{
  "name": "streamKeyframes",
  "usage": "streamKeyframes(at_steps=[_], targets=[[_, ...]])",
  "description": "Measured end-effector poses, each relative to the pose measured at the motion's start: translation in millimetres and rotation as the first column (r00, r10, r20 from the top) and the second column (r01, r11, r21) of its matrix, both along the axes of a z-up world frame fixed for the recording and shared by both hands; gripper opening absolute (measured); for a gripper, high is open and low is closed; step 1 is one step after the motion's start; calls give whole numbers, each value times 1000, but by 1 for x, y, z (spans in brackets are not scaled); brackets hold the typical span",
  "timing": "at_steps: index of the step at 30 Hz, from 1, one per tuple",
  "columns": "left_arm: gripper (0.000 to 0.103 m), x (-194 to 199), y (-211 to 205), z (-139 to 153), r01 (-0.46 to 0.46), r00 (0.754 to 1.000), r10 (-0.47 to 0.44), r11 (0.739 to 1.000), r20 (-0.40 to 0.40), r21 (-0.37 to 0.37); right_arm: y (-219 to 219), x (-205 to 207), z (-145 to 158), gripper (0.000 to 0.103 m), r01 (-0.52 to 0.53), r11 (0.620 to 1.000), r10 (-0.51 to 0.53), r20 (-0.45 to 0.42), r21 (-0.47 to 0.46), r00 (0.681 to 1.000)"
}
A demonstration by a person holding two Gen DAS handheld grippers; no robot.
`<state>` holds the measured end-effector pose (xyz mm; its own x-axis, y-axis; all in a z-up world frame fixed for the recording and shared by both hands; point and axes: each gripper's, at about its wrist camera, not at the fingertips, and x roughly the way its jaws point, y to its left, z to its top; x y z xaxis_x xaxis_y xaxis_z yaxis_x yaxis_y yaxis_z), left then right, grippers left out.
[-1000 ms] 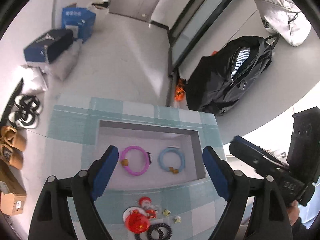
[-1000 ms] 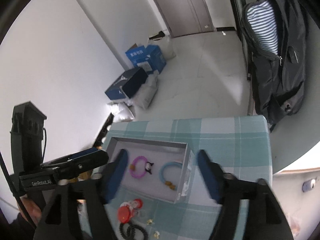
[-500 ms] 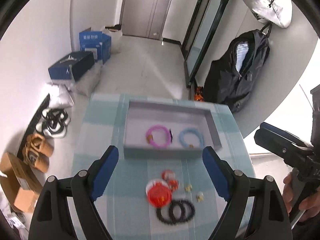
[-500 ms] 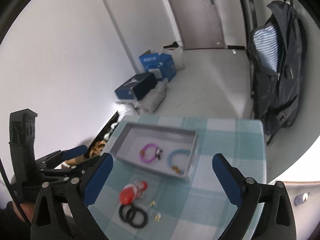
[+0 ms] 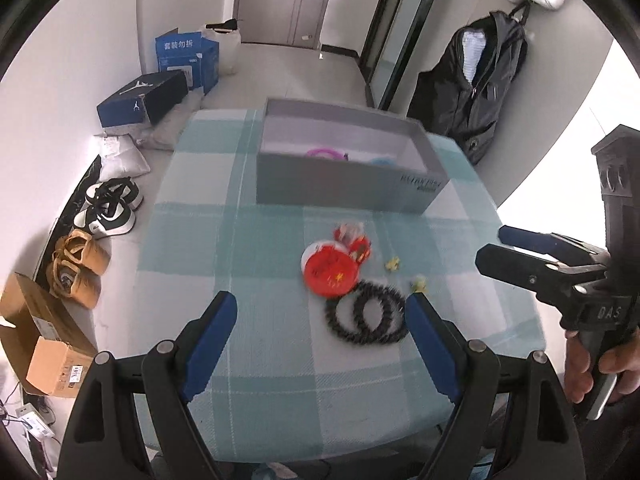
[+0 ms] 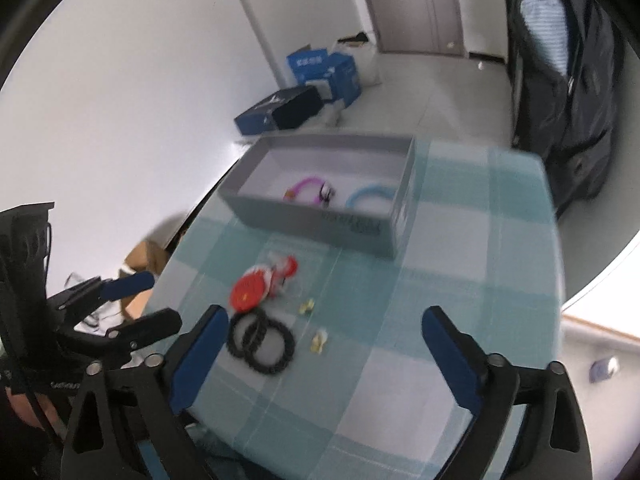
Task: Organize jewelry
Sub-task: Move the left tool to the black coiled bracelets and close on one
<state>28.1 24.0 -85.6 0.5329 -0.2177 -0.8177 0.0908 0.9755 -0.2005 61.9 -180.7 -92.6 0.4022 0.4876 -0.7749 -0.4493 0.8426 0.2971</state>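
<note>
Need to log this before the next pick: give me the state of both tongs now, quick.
Left tongs: open, holding nothing, above the checked cloth.
Right tongs: open, holding nothing; the jaws have just been closing a little, nothing between them.

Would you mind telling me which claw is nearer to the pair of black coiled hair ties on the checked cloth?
Left. The left claw has the black coiled hair ties touching its right fingertip; the right claw has them beside its left fingertip.

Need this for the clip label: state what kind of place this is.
Most likely a home entryway or hall: shoes lined along the wall, a backpack hanging by a door, and cardboard boxes on the floor beside a small table with a checked cloth.
</note>
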Motion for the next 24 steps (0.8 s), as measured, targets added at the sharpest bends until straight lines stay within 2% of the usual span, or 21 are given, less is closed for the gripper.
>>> streamKeyframes(at_steps=[2, 4, 6, 14, 18, 24], targets=[[83, -1, 1, -6, 5, 1000, -5, 1000, 1, 14, 1, -2, -13, 71, -19, 1000, 20, -47, 14, 999], [83, 0, -2, -12, 28, 1000, -28, 999, -7, 31, 2, -4, -27, 67, -24, 1000, 23, -67, -12, 997], [83, -2, -3, -17, 50, 999, -49, 999, -21, 19, 5, -5, -35, 59, -51, 998, 49, -75, -35, 996], [83, -1, -4, -18, 76, 996, -76, 997, -35, -7, 22, -3, -40, 52, -110, 990, 106, -47, -85, 993], [83, 0, -1, -23, 65, 996, -66, 998, -54, -21, 27, 1, -48, 40, -117, 988, 110, -76, -97, 991], [83, 2, 1, -32, 61, 993, -65, 997, -97, -42, 37, 5, -53, 36, -112, 981, 103, -65, -157, 993]])
